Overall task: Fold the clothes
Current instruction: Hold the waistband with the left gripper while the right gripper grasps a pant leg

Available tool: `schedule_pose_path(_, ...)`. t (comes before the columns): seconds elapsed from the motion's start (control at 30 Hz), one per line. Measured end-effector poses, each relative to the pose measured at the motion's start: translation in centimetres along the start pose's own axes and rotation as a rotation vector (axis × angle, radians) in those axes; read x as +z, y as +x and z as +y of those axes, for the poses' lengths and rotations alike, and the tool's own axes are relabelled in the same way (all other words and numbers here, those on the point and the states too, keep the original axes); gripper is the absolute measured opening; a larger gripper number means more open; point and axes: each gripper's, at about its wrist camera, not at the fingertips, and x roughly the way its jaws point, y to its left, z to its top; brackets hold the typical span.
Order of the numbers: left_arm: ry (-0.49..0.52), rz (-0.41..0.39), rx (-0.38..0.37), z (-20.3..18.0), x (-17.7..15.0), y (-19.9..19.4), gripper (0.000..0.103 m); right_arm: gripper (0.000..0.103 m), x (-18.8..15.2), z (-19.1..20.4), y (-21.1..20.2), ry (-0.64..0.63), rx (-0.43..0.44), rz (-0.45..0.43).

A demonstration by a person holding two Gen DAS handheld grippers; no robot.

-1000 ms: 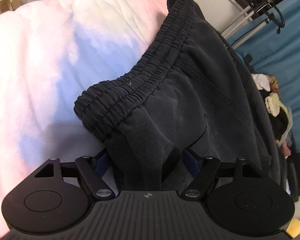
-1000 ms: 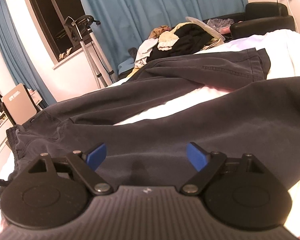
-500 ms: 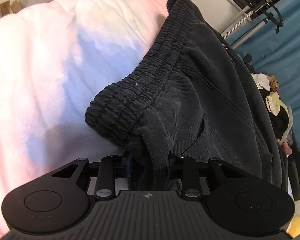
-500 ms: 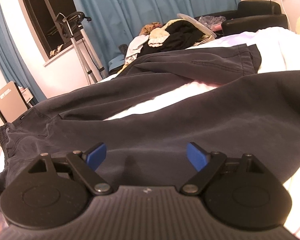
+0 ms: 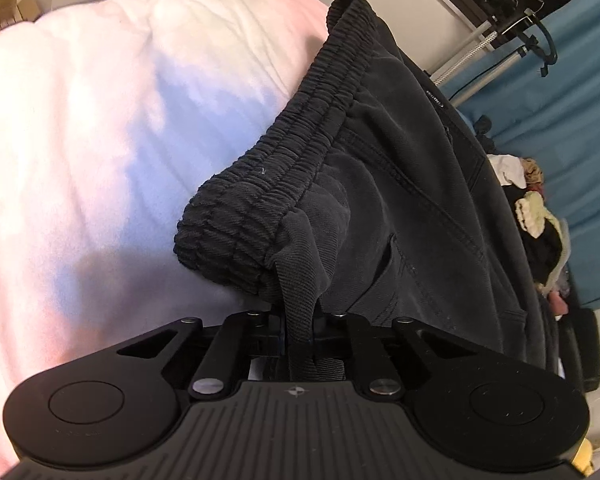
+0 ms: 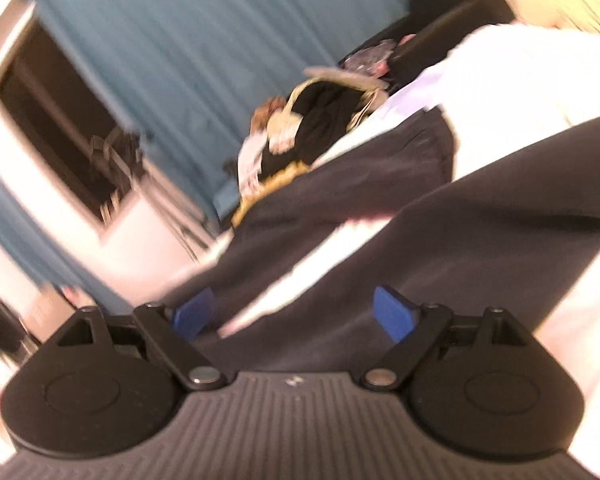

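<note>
Black sweatpants lie on a white bed, their ribbed elastic waistband bunched up just ahead of my left gripper. Its jaws are closing and pinch a fold of the pants' fabric just below the waistband's near corner. In the blurred, tilted right wrist view the two pant legs stretch away across the bed. My right gripper hovers over the near leg, open, its blue pads wide apart with nothing pressed between them.
White bedding spreads to the left of the pants. A heap of mixed clothes sits at the bed's far end before blue curtains. A black armchair and a metal stand are beyond.
My left gripper closed from wide open onto a fold of the pants, pulling the waistband corner into a bunch. The right gripper swung sideways and rolled, so its view is tilted and blurred; jaws stayed open.
</note>
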Motion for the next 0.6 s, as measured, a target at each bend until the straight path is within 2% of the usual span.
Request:
schedule_pose_path(0.17,-0.007,0.008,-0.009,-0.1,0.1,0.2,0.011,0.091,4.3,-6.5,-4.3,0.198,-0.021,-0.013)
schedule_pose_path(0.27,-0.040,0.022,-0.012,0.1,0.1,0.6,0.012,0.091,5.7,-11.7,-5.4,0.341,-0.095,0.006)
schedule_pose_path(0.37,-0.080,0.044,-0.016,0.4,0.3,1.1,0.012,0.092,6.7,-16.0,-6.2,0.446,-0.188,-0.032)
schedule_pose_path(0.43,-0.097,0.058,-0.018,0.5,0.5,1.6,0.013,0.091,7.4,-18.2,-6.3,0.510,-0.198,-0.054)
schedule_pose_path(0.53,-0.066,0.068,0.002,0.2,0.5,2.4,0.015,0.090,8.7,-19.4,-5.5,0.510,-0.192,-0.083)
schedule_pose_path(0.6,-0.075,0.069,0.008,0.1,0.4,2.7,0.015,0.078,9.5,-19.2,-4.6,0.456,-0.223,-0.102)
